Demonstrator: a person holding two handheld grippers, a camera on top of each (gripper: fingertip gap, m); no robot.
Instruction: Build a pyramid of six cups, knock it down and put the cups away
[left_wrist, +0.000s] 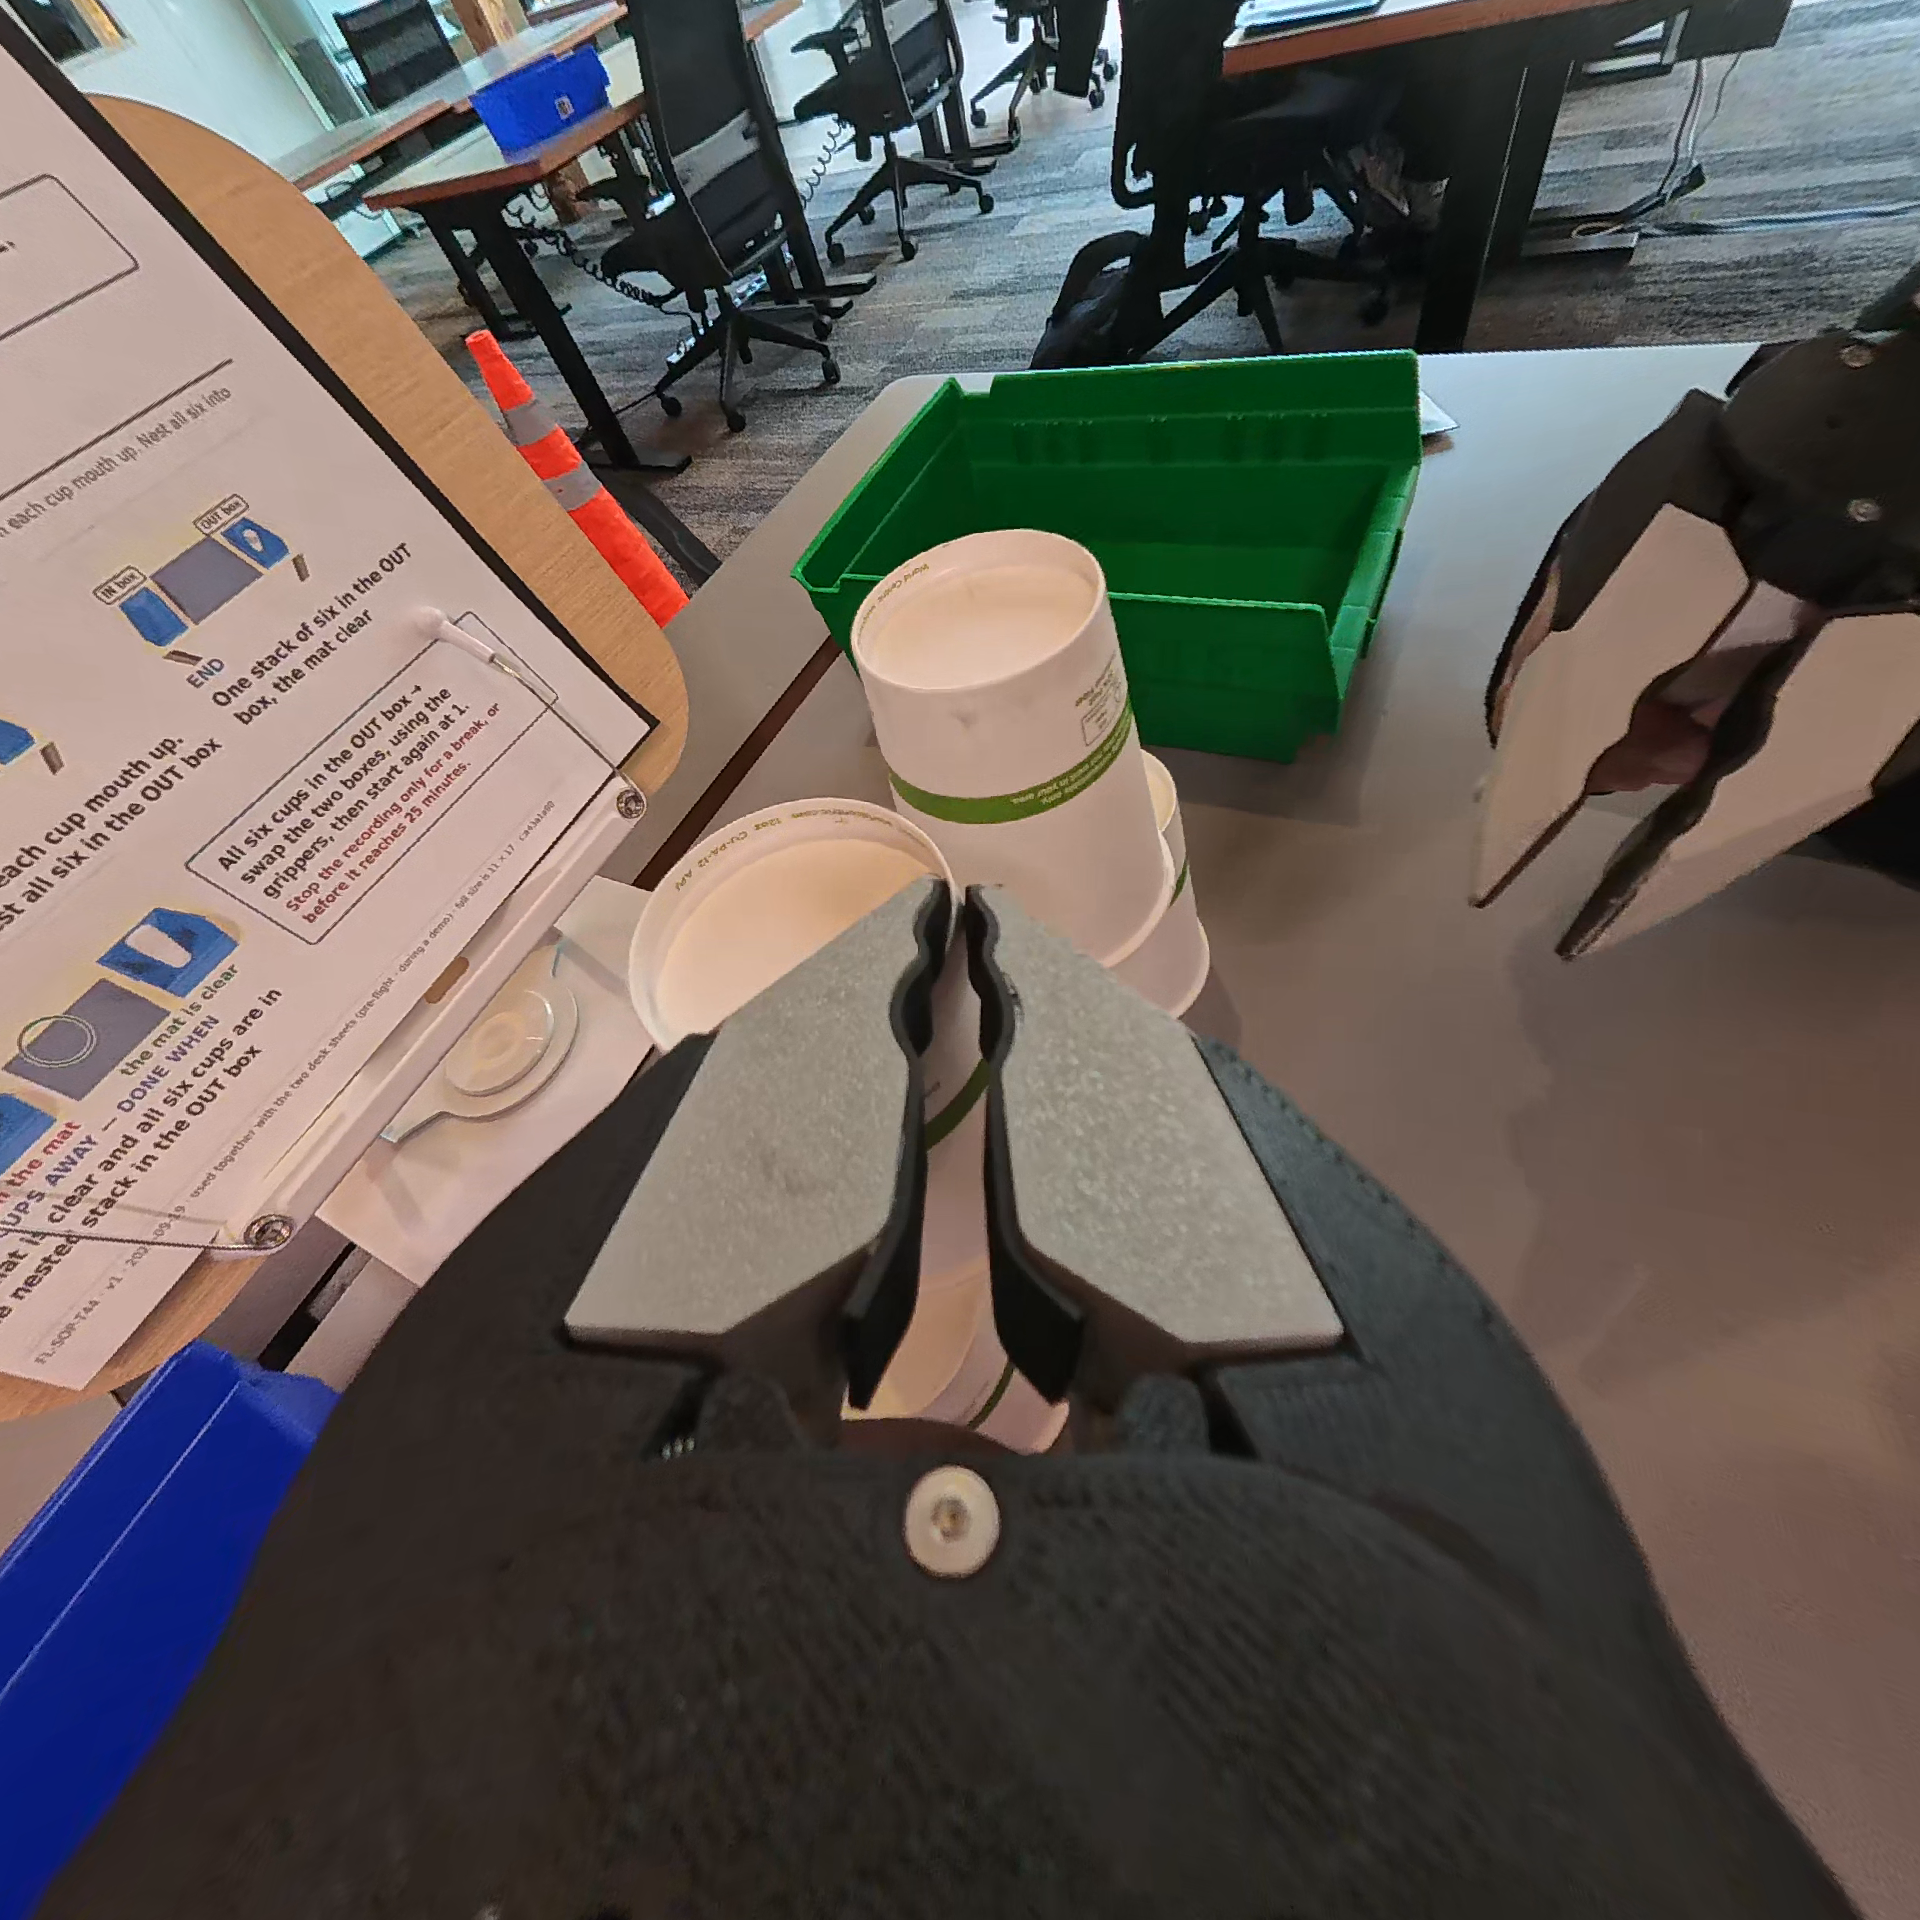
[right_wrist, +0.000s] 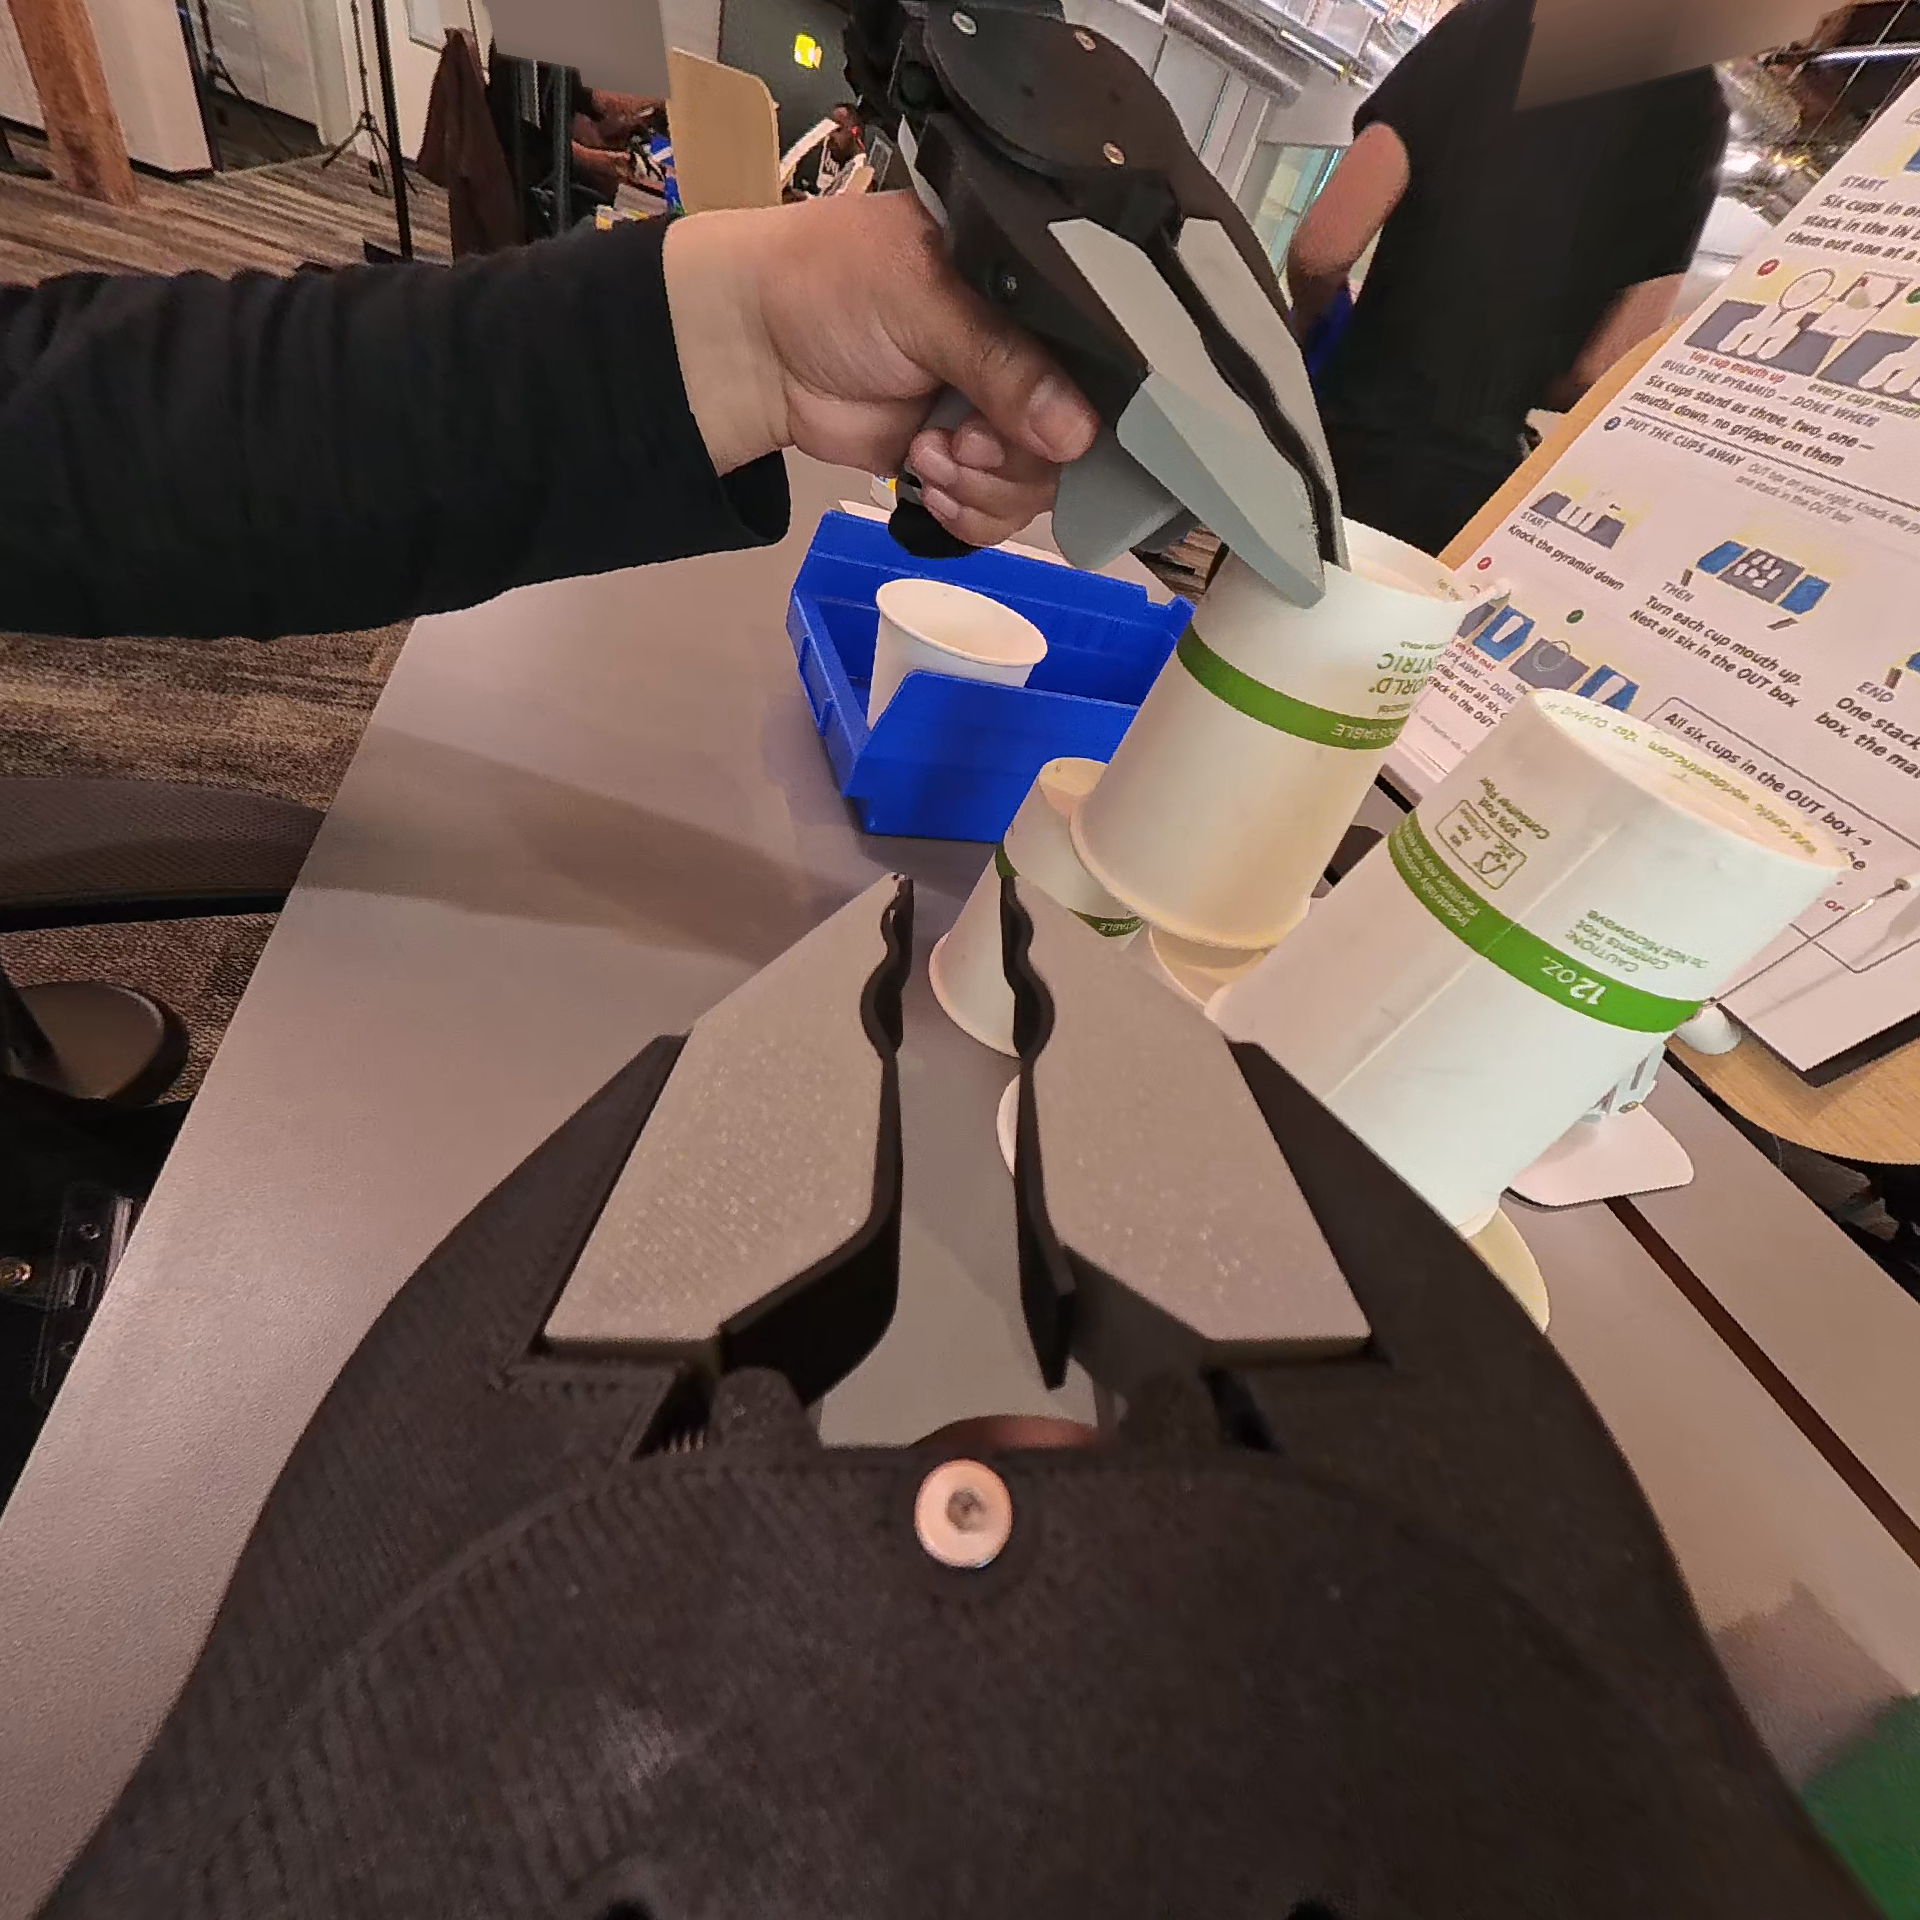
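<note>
Cup (right_wrist: 1268, 748) pinched at its upturned base by steeply down-tilted left gripper (right_wrist: 1314, 561), right gripper (right_wrist: 956, 914) fingers parted, empty, level

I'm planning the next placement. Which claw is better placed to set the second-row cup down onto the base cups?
Left. The left claw is shut on the upside-down cup, which hangs tilted just above the base cups. The right claw is slightly open, holds nothing and sits off to the side.

Grey carpet (left_wrist: 935, 281), black office chairs (left_wrist: 717, 197), wooden desks (left_wrist: 499, 177)
</note>
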